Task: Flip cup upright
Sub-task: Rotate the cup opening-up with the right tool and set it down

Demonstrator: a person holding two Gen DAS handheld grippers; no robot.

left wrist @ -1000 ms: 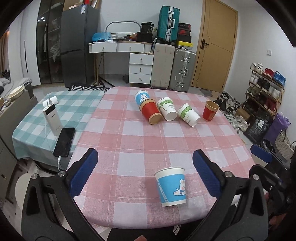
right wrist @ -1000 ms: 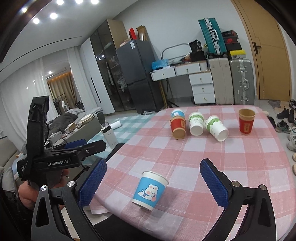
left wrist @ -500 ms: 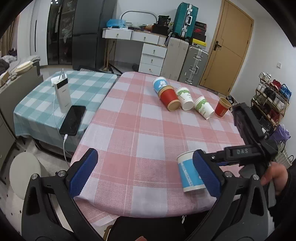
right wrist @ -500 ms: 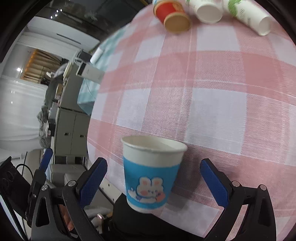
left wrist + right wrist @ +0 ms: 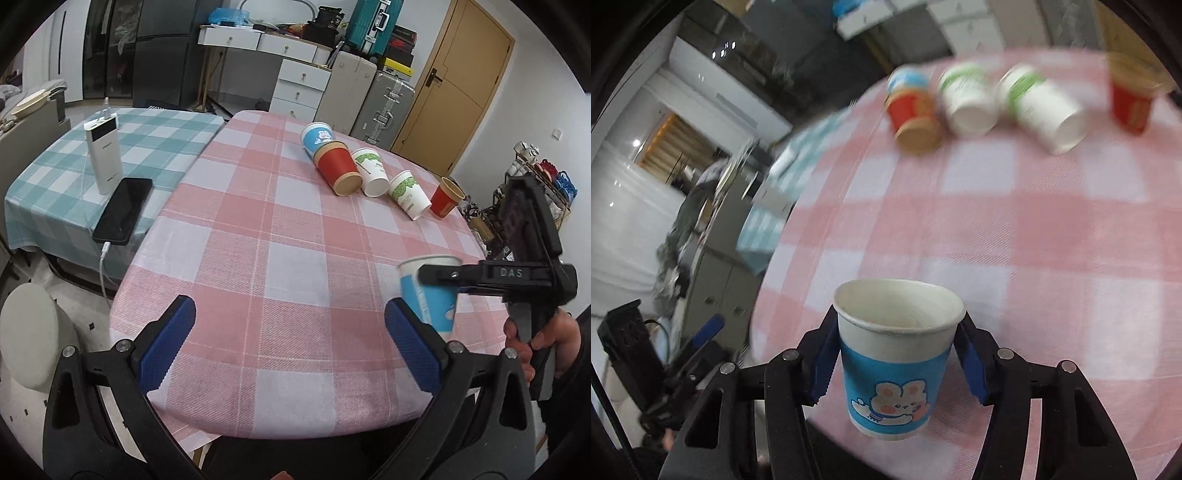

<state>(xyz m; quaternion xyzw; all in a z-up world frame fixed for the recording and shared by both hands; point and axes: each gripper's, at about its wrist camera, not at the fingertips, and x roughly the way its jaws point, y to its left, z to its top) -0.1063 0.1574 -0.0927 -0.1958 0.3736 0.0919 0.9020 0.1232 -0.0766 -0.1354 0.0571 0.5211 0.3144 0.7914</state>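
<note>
Right gripper (image 5: pixel 897 360): blue pads clenched on either side of the blue paper cup with a white rim and rabbit print (image 5: pixel 894 363), at the band just under the rim. The cup is mouth up, close to vertical, near the front edge of the pink-and-white checked tablecloth (image 5: pixel 280 236). Whether its base touches the cloth cannot be told; in the right wrist view the base appears to hang at or past the table edge.

Left gripper (image 5: pixel 291 350): pads spread wide, holding nothing, over the near edge of the cloth.

Other items: at the far side, well apart from the held cup, another blue cup (image 5: pixel 316 137), a red paper cup with a brown rim (image 5: pixel 338 168) and two white paper cups with green print (image 5: pixel 371 171) lie on their sides; a second red cup (image 5: pixel 445 197) stands upright.

Risks, as judged:
- Thin paper wall: excess squeeze near the rim may crease or ovalise the cup.
- Release too close to the edge: the cup may tip off the table.
- Release while tilted or above the cloth: the light, empty cup may topple.
- The right wrist view is blurred, suggesting motion; a fast set-down raises these risks.
</note>
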